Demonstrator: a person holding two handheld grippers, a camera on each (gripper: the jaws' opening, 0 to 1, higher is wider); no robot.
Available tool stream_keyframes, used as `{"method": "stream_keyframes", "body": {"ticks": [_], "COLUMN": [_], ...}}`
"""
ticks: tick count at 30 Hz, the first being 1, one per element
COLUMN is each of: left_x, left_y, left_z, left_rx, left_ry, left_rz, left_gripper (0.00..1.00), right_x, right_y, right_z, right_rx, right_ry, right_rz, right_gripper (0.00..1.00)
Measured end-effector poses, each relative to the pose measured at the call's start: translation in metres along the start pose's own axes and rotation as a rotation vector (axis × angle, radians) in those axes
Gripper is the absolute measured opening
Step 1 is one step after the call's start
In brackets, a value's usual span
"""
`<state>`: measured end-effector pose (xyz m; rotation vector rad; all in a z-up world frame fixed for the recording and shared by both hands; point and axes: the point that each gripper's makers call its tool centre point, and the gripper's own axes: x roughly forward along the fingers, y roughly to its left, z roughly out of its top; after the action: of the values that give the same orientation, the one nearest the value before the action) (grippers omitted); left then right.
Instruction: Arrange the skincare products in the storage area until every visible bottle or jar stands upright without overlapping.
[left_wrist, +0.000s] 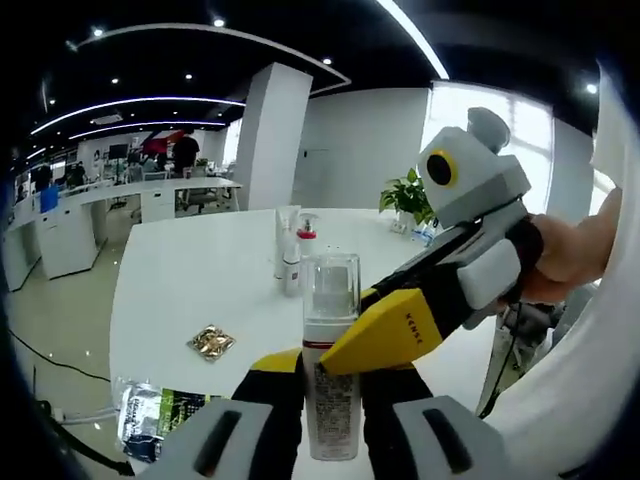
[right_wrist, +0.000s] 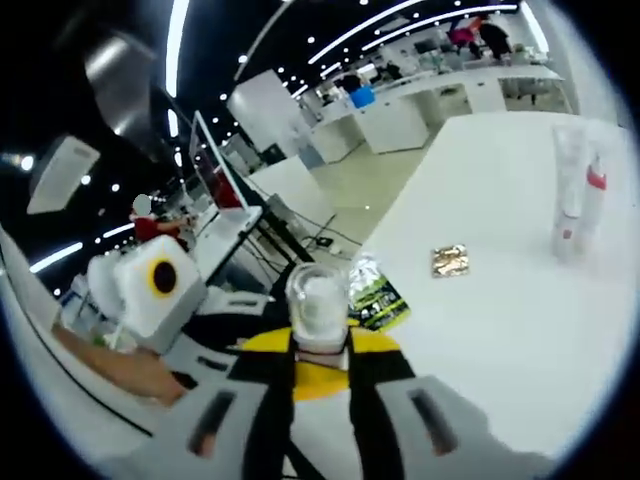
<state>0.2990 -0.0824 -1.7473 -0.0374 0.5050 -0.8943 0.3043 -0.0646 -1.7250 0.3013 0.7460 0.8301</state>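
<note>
Jaws of the left gripper (left_wrist: 330, 400) are clenched on a pump bottle (left_wrist: 331, 370) with a clear cap, held upright; its base is cut off by the frame. The right gripper (left_wrist: 385, 335) is clamped on the same bottle near its neck, the contact partly hidden. Beyond, on the white table (left_wrist: 200, 280), lie a gold foil packet (left_wrist: 212, 342) and a half-cropped sachet (left_wrist: 150, 412). Farther off, 2 tubes (left_wrist: 288, 245) stand upright, labels unreadable.

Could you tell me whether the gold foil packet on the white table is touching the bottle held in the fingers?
No, the gold foil packet lies apart on the white table, left of the held bottle.
</note>
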Motion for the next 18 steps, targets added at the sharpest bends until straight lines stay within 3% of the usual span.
{"method": "stream_keyframes", "body": {"ticks": [5, 8, 12, 18], "left_x": [0.003, -0.002, -0.012, -0.029], "left_y": [0.009, 0.020, 0.032, 0.050], "left_z": [-0.006, -0.012, -0.018, -0.025], "left_rx": [-0.034, -0.037, -0.064, -0.109], "left_ry": [0.015, 0.026, 0.031, 0.028], "left_rz": [0.027, 0.071, 0.102, 0.164], "left_gripper": [0.28, 0.35, 0.36, 0.36], "right_x": [-0.003, -0.008, -0.015, -0.038], "right_y": [-0.011, -0.030, -0.059, -0.136], "right_z": [0.008, 0.016, 0.022, 0.041], "right_rx": [-0.022, -0.026, -0.035, -0.027], "right_ry": [-0.021, -0.042, -0.063, -0.140], "right_rz": [-0.027, -0.069, -0.139, -0.322], "right_gripper": [0.17, 0.17, 0.17, 0.17]}}
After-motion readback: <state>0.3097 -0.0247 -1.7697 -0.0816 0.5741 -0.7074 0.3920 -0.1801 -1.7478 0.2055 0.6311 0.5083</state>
